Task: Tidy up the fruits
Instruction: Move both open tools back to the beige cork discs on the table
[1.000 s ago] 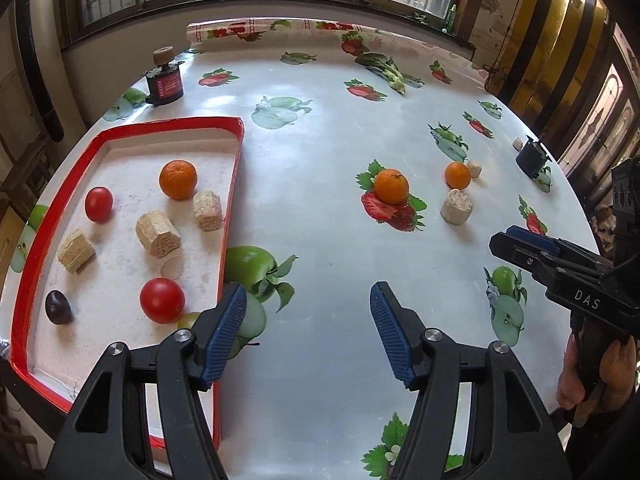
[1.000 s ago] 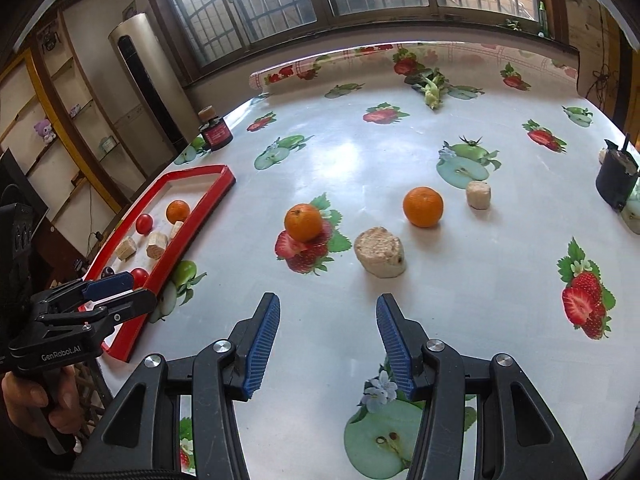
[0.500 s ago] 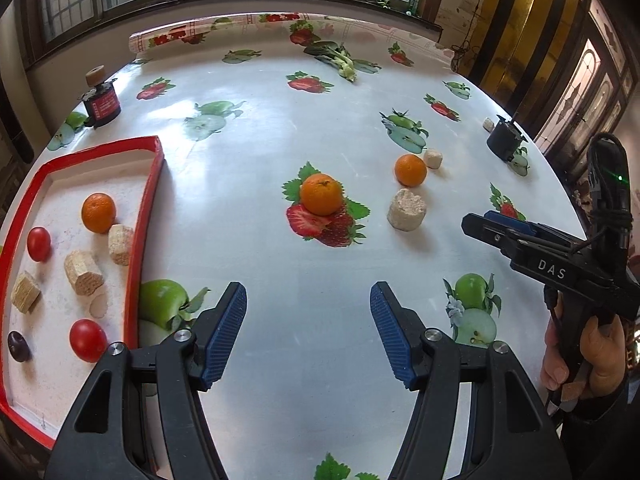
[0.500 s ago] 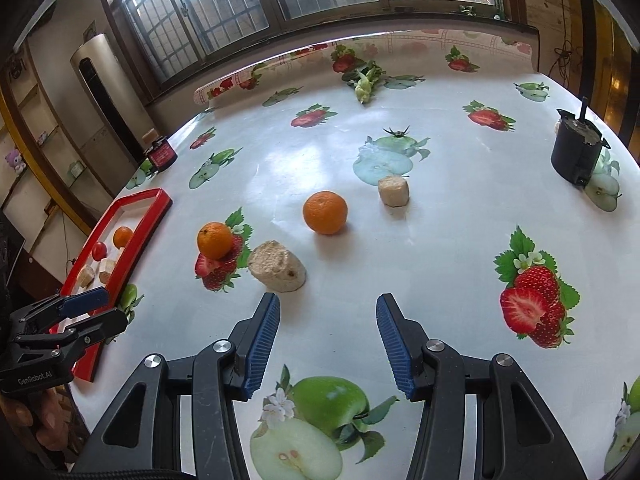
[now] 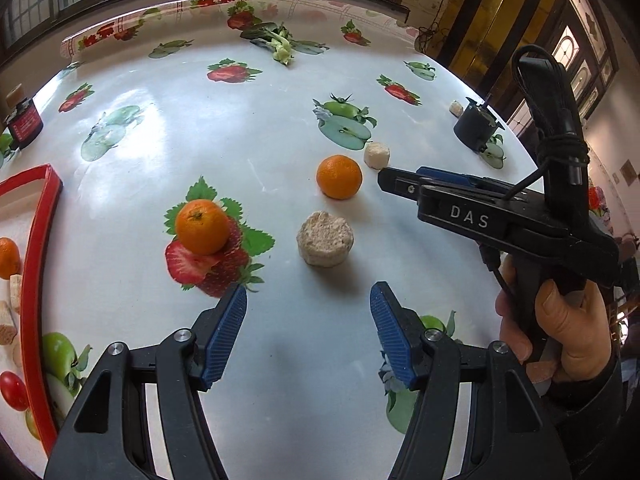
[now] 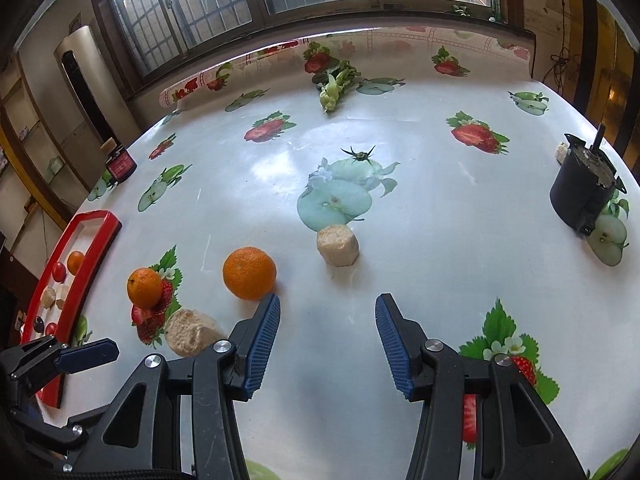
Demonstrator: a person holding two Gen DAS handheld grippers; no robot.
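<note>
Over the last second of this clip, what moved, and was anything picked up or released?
Both tongs, left and right, swept away from the red tray toward the loose fruit on the table; the two oranges and the big beige chunk now sit much closer ahead. Nothing was grasped or released. Both tongs stayed open and empty, and no fruit shifted.
</note>
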